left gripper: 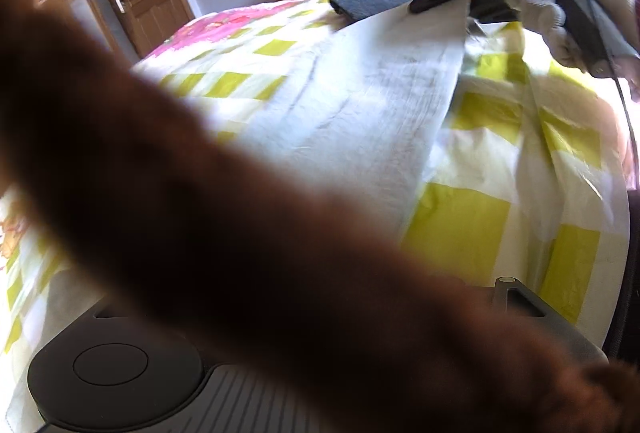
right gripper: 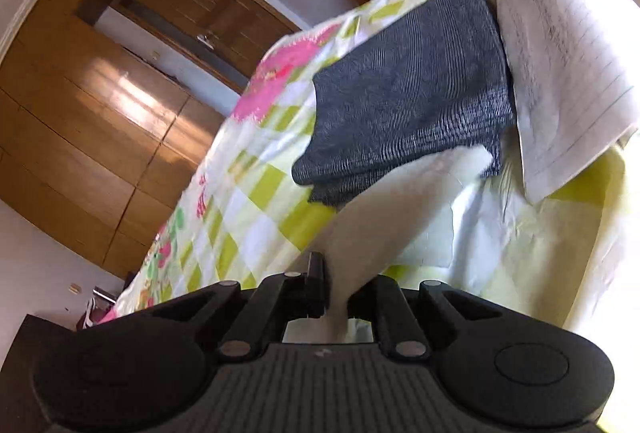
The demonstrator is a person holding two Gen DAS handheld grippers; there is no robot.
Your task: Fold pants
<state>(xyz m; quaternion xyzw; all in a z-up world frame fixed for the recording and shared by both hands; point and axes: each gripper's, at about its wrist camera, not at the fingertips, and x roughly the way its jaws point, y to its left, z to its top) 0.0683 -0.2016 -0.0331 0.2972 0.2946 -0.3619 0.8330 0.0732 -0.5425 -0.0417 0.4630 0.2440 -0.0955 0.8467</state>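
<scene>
1. Left wrist view. A blurred brown mass, too close to identify, hides the left gripper's fingers, so I cannot tell whether it is released or clenched. Beyond it the white pants (left gripper: 380, 105) stretch as a long band across the checked bedspread (left gripper: 480, 217) toward the far right, where a gloved hand (left gripper: 560, 9) brings the right gripper (left gripper: 434, 1) to the far end. The stretch presumably keeps the leg flat for folding. A folded dark garment (left gripper: 372, 3) lies just beside that far end.

2. Right wrist view. The right gripper (right gripper: 340, 297) is clenched on a strip of the white pants (right gripper: 384, 217), which rises from its jaws toward the folded dark garment (right gripper: 408, 97) and touches its near edge. A folded white cloth (right gripper: 560, 53) sits at the right of the dark one. The bedspread (right gripper: 248, 189) to the near left lies bare and offers room; its left edge drops toward the wooden wardrobe (right gripper: 92, 137).
</scene>
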